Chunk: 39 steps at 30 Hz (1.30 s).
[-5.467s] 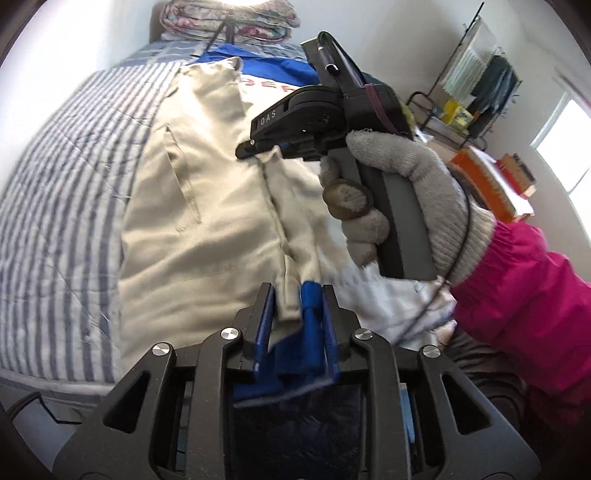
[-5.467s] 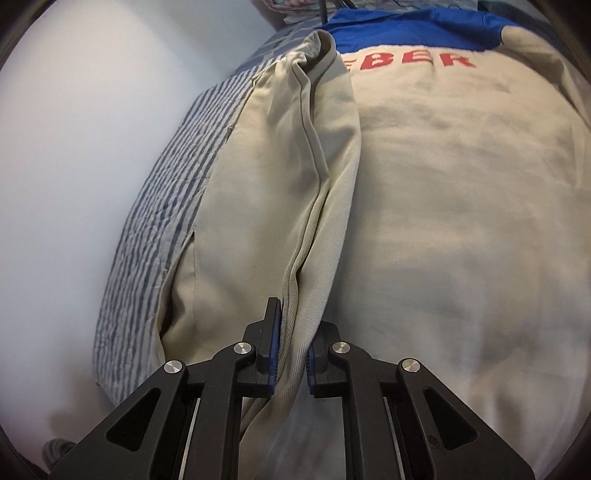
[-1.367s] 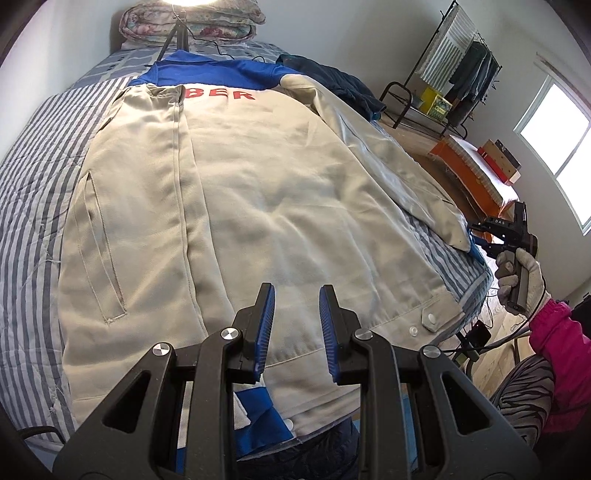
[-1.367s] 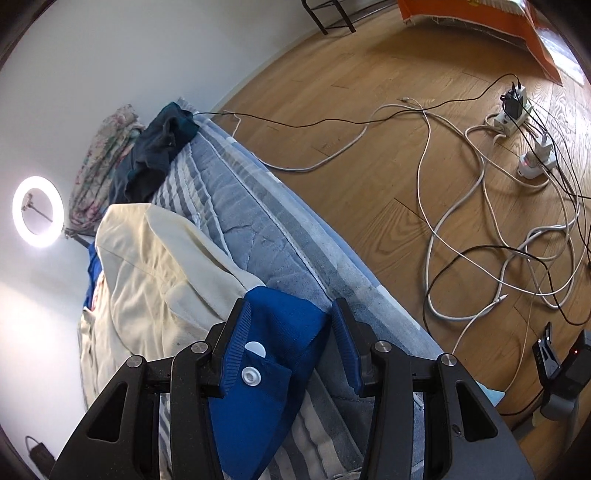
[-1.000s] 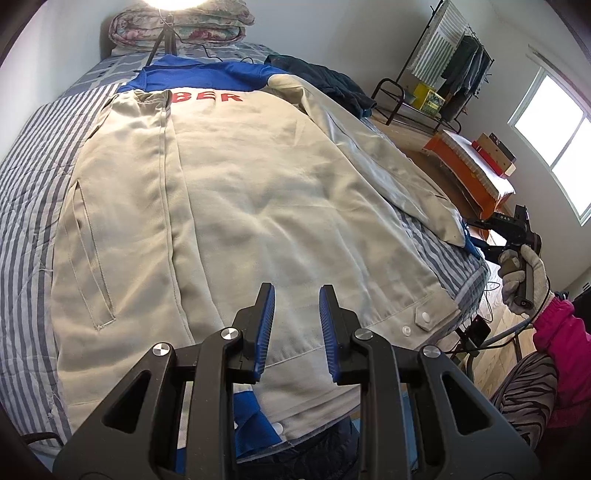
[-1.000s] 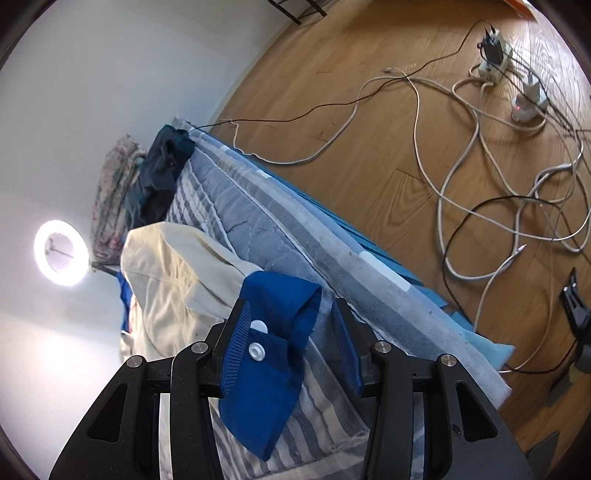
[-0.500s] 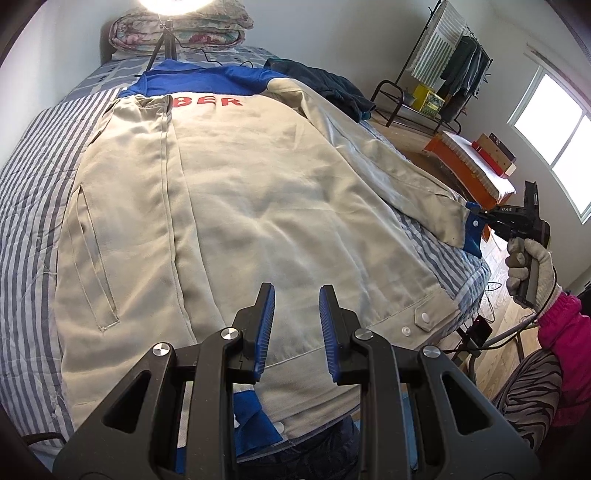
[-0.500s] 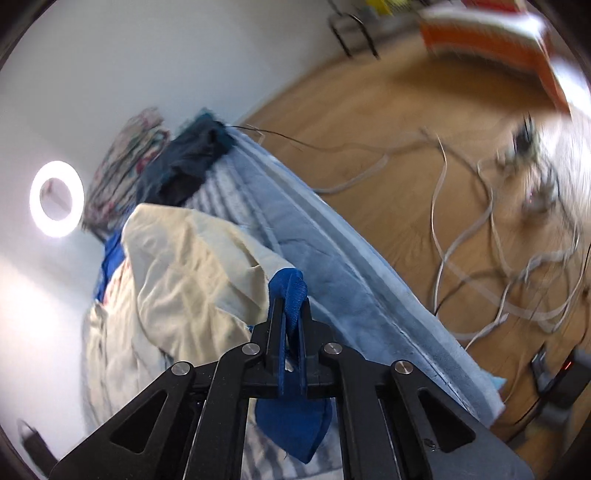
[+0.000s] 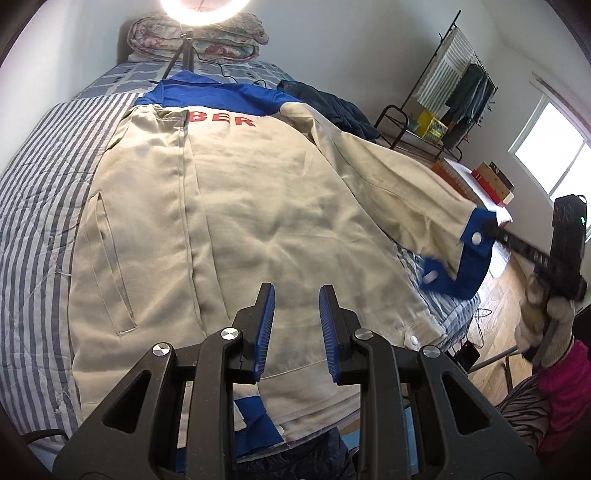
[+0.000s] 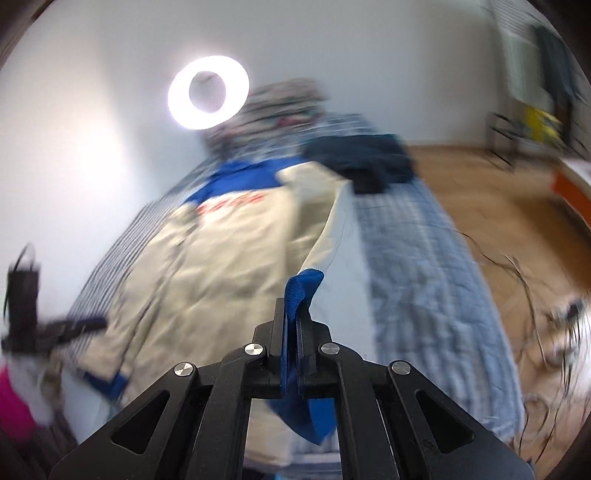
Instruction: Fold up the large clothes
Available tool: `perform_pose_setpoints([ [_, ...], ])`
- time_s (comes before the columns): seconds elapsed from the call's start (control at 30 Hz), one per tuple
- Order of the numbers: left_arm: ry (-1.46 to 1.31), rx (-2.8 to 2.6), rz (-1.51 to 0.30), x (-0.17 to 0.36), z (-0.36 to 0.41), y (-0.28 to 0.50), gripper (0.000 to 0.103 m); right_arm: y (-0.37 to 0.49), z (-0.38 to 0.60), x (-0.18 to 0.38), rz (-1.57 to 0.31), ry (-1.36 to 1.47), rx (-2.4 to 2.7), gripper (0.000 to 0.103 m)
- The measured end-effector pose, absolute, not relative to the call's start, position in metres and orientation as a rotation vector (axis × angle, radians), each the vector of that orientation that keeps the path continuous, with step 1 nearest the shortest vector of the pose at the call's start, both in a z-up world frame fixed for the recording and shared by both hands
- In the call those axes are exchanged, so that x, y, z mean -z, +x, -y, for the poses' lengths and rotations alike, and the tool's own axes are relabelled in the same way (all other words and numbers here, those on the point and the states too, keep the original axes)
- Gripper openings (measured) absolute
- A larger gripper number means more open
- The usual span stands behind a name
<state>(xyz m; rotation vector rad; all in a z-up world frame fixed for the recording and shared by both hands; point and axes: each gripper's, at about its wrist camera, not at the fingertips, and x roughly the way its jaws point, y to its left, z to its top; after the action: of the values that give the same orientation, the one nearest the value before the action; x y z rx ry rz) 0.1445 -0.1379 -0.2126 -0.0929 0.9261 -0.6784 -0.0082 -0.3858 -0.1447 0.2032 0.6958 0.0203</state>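
Observation:
A beige jacket (image 9: 258,206) with a blue yoke and red letters lies back-up on the striped bed (image 9: 33,206); its left side is folded over the body. My left gripper (image 9: 295,321) is open and empty above the jacket's hem. My right gripper (image 10: 293,332) is shut on the blue cuff (image 10: 301,291) of the right sleeve and holds the sleeve (image 9: 406,184) lifted off the bed. In the left wrist view the cuff (image 9: 469,258) hangs at the right beside the right gripper. The jacket also shows in the blurred right wrist view (image 10: 229,258).
A ring light (image 9: 199,11) on a tripod and a folded quilt (image 9: 199,33) stand at the bed's head. Dark clothing (image 9: 328,107) lies on the bed's far right. A clothes rack (image 9: 454,92), an orange box and floor cables (image 10: 535,295) are to the right.
My right gripper closed on the blue cuff, lifted the sleeve off the bed edge and swung toward the jacket's body. My left gripper stayed open over the hem.

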Motion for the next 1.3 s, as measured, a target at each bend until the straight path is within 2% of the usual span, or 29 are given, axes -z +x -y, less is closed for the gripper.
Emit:
perform_pose_setpoints([
  [0.37, -0.162, 0.659, -0.964, 0.218, 0.128, 0.146, 0.023, -0.013, 0.252, 0.197, -0.895, -0.096, -0.400, 0.002],
  [0.67, -0.167, 0.676, -1.012, 0.232, 0.137, 0.144, 0.023, -0.013, 0.248, 0.217, -0.998, -0.069, -0.465, 0.003],
  [0.83, -0.194, 0.718, -1.061, 0.242, 0.145, 0.139, 0.023, -0.014, 0.268, 0.205, -0.986, 0.076, -0.523, 0.017],
  [0.93, -0.247, 0.756, -1.095, 0.246, 0.149, 0.136, 0.035, -0.019, 0.284, 0.192, -0.923, 0.191, -0.582, 0.023],
  [1.0, -0.260, 0.765, -1.107, 0.248, 0.153, 0.136, 0.039, -0.023, 0.299, 0.184, -0.868, 0.255, -0.582, 0.041],
  [1.03, -0.253, 0.764, -1.116, 0.250, 0.156, 0.135, 0.039, -0.023, 0.307, 0.182, -0.855, 0.264, -0.542, 0.044],
  [1.3, -0.205, 0.795, -1.197, 0.272, 0.183, 0.124, 0.039, 0.001, 0.368, 0.218, -0.935, 0.475, -0.330, 0.044],
])
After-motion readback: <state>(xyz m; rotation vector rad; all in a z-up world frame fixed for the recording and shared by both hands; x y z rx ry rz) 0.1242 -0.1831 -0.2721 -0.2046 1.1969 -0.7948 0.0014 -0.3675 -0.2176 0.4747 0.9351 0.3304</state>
